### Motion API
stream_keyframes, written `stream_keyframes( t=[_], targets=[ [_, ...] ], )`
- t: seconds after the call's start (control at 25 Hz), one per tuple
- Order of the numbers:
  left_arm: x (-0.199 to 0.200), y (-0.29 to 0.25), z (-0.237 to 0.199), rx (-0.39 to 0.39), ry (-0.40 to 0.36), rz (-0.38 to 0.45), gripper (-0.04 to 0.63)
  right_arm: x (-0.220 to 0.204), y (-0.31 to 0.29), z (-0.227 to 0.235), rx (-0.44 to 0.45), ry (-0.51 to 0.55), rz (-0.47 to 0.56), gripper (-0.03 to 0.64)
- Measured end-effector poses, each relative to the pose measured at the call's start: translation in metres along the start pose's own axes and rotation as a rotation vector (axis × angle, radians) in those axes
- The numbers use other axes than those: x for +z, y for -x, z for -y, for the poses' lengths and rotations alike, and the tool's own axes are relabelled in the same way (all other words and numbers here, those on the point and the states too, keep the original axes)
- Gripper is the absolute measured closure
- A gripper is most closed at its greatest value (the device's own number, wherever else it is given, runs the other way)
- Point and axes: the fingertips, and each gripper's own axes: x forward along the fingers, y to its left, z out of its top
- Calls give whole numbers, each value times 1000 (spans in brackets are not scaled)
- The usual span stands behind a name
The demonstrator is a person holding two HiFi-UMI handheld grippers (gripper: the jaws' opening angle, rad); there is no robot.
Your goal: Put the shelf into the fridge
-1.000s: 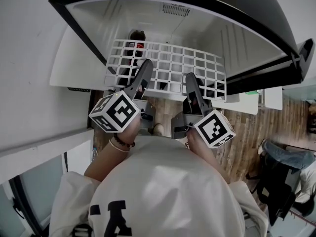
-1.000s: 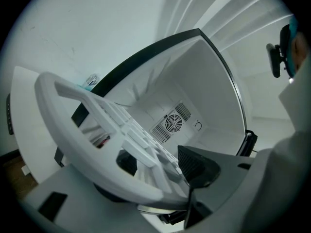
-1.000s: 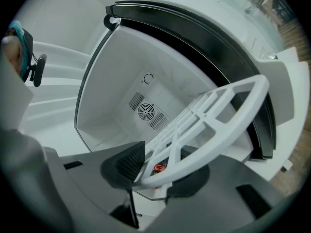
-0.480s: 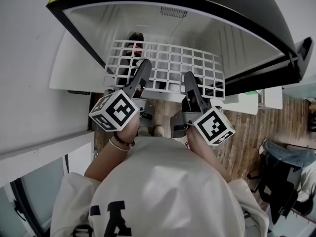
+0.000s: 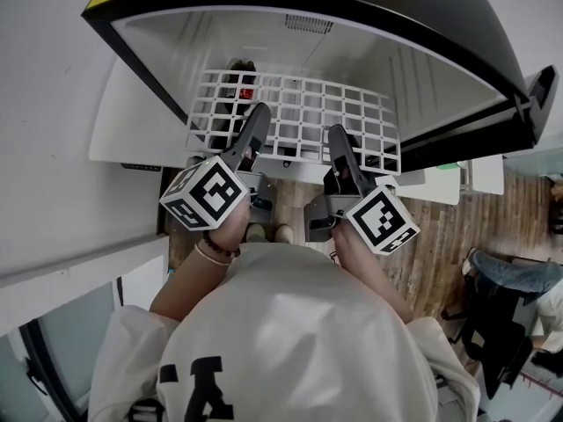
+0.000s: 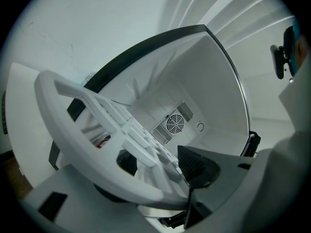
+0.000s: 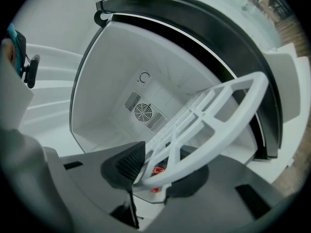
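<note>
The white grid shelf [image 5: 308, 117] lies about level in the mouth of the open fridge [image 5: 264, 38], its far part inside the white cavity. My left gripper [image 5: 256, 115] is shut on the shelf's near edge at the left. My right gripper [image 5: 338, 137] is shut on the same edge further right. In the left gripper view the shelf [image 6: 97, 110] runs between the jaws of the left gripper [image 6: 163, 168] toward the back wall's fan vent [image 6: 174, 124]. In the right gripper view the shelf's rim [image 7: 214, 115] passes between the pads of the right gripper [image 7: 156, 171].
A dark bottle with a red label [image 5: 239, 77] stands inside the fridge under the shelf's far left part. The fridge's black frame [image 5: 457, 47] curves along the right. A white panel [image 5: 123, 117] flanks the left. Below are wooden floor [image 5: 431, 236] and my feet [image 5: 268, 232].
The shelf and both grippers have edged slightly deeper into the fridge opening. Both grips are unchanged.
</note>
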Motion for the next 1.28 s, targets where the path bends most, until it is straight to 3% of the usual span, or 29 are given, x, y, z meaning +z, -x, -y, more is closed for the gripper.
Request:
stream_keyframes(
  t=[1.28],
  targets=[
    [3,-16,-5,-2,7,1,341,5,-16,6,-9,-5,15,476]
  ],
)
